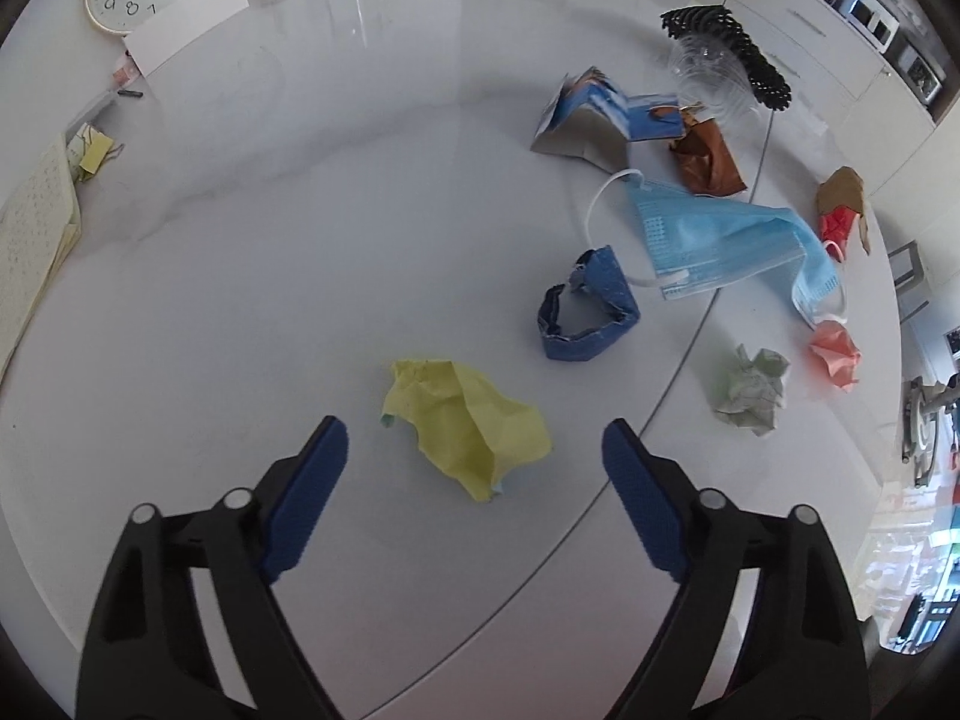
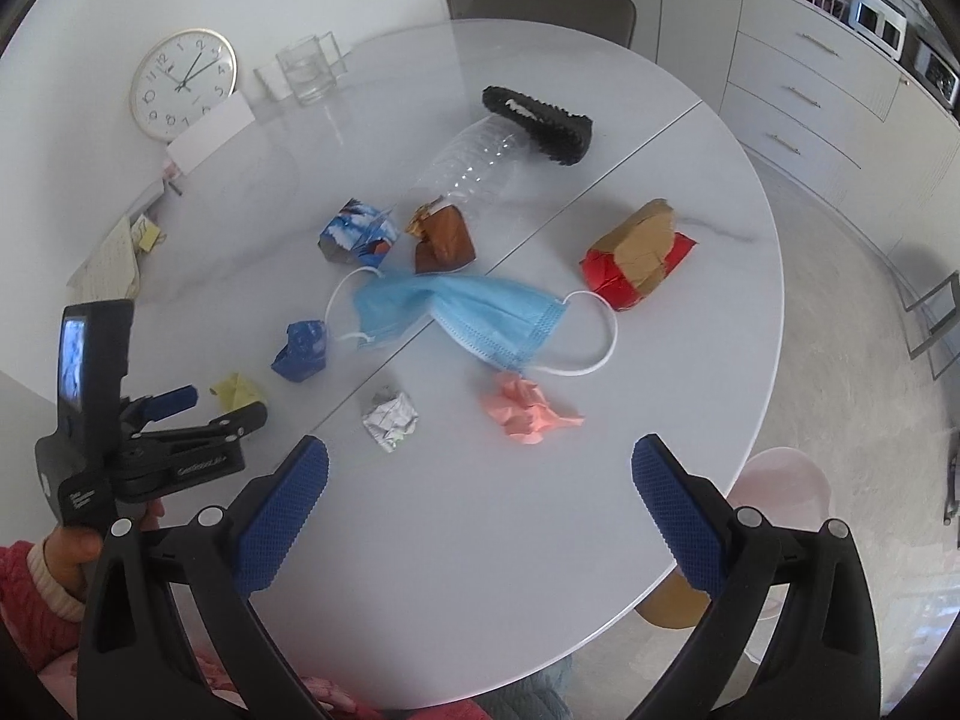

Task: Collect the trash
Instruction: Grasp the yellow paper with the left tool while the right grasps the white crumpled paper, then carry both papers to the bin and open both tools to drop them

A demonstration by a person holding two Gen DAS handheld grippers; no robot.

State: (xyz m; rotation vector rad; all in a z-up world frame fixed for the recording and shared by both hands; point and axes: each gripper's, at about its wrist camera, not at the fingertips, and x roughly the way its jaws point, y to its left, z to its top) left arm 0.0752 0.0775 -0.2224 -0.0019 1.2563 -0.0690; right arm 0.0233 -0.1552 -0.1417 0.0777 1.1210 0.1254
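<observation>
Trash lies scattered on a round white table (image 2: 600,480). My left gripper (image 1: 474,444) is open, its jaws on either side of a crumpled yellow paper (image 1: 468,426), just above the table; it also shows in the right wrist view (image 2: 225,405) next to the yellow paper (image 2: 237,390). My right gripper (image 2: 480,459) is open and empty, above the table's near edge, short of a pink paper ball (image 2: 528,411) and a white-green paper ball (image 2: 390,420). A blue face mask (image 2: 468,318), a dark blue wrapper (image 2: 300,351) and a red-brown carton (image 2: 639,264) lie beyond.
A clear plastic bottle (image 2: 474,162), a black comb-like object (image 2: 540,120), a brown wrapper (image 2: 444,240) and a blue printed carton (image 2: 357,231) lie mid-table. A clock (image 2: 183,84), glasses (image 2: 306,75) and papers (image 2: 114,258) stand at the far left. A pink bin (image 2: 780,486) sits below the table's right edge.
</observation>
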